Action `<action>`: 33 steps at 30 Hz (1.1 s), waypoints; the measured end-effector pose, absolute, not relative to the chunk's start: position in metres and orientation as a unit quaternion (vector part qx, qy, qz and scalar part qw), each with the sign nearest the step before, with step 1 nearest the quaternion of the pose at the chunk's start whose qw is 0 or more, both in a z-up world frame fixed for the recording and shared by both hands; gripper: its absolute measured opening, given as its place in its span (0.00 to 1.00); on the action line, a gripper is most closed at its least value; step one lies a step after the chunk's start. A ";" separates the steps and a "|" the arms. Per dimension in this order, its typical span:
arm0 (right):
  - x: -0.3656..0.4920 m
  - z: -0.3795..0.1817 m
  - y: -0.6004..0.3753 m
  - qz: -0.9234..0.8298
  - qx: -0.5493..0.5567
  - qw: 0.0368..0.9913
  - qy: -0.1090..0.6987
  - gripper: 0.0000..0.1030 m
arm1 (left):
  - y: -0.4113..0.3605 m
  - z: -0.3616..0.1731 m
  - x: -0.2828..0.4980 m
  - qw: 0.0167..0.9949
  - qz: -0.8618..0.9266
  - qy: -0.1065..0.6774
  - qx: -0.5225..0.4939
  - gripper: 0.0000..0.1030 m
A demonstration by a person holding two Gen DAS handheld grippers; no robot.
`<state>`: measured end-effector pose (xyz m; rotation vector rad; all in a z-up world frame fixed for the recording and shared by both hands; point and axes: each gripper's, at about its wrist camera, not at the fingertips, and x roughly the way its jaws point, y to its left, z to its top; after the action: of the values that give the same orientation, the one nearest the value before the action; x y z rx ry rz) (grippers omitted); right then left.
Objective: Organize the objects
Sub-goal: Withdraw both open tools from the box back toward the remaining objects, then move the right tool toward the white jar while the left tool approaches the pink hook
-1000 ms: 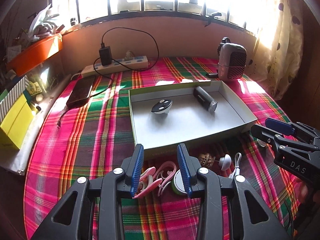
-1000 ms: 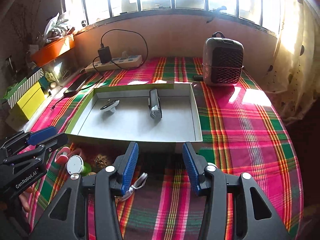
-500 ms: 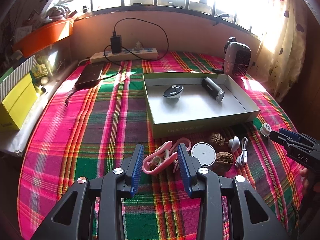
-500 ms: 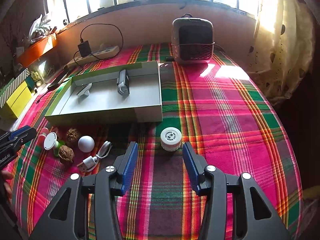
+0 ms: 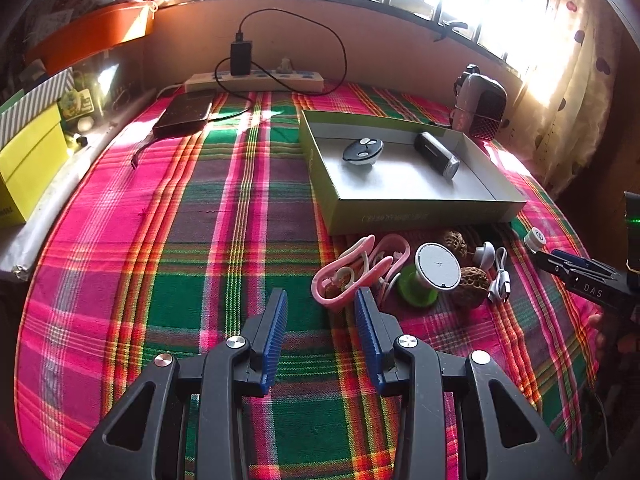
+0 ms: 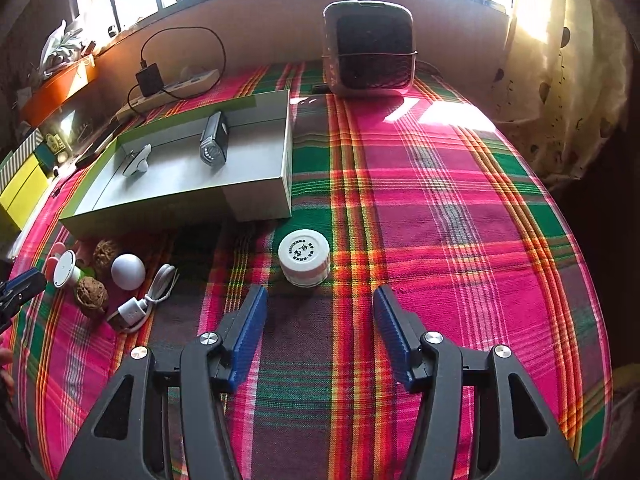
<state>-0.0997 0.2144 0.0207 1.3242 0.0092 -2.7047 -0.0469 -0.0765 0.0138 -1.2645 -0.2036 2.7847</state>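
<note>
In the box (image 5: 424,216) lie a remote (image 5: 362,151) and a torch (image 5: 436,154) (remote leftward); clutter sits before it.

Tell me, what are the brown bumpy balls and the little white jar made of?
The brown bumpy balls look like real walnut shells: wrinkly, hard and matte. The little white jar is probably smooth plastic, with printed letters on its lid.

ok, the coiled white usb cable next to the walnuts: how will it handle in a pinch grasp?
The white usb cable looks thin and loosely looped, so it will probably flop and uncoil when lifted. Its plug end looks rigid, likely the best place to pinch. It lies close to a walnut, which the right tool may nudge.
</note>
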 end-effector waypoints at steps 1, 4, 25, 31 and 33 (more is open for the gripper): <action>-0.101 0.021 0.213 -0.896 0.438 0.064 0.008 0.54 | -0.076 0.014 -0.047 0.041 0.908 -0.068 -0.412 0.32; -0.104 0.020 0.211 -0.897 0.437 0.066 0.018 0.55 | -0.074 0.013 -0.052 0.048 0.908 -0.063 -0.413 0.33; -0.121 0.020 0.207 -0.896 0.438 0.067 0.034 0.59 | -0.069 0.017 -0.077 0.070 0.911 0.025 -0.407 0.35; -0.128 0.020 0.208 -0.896 0.438 0.060 0.032 0.59 | -0.073 0.013 -0.083 0.076 0.905 0.024 -0.417 0.35; -0.129 0.020 0.208 -0.896 0.438 0.059 0.031 0.59 | -0.075 0.012 -0.083 0.085 0.903 0.018 -0.420 0.35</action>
<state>-0.1292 0.2084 0.0203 1.3277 0.0940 -2.7159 -0.0832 -0.0746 0.0116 -1.2518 0.0523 2.6936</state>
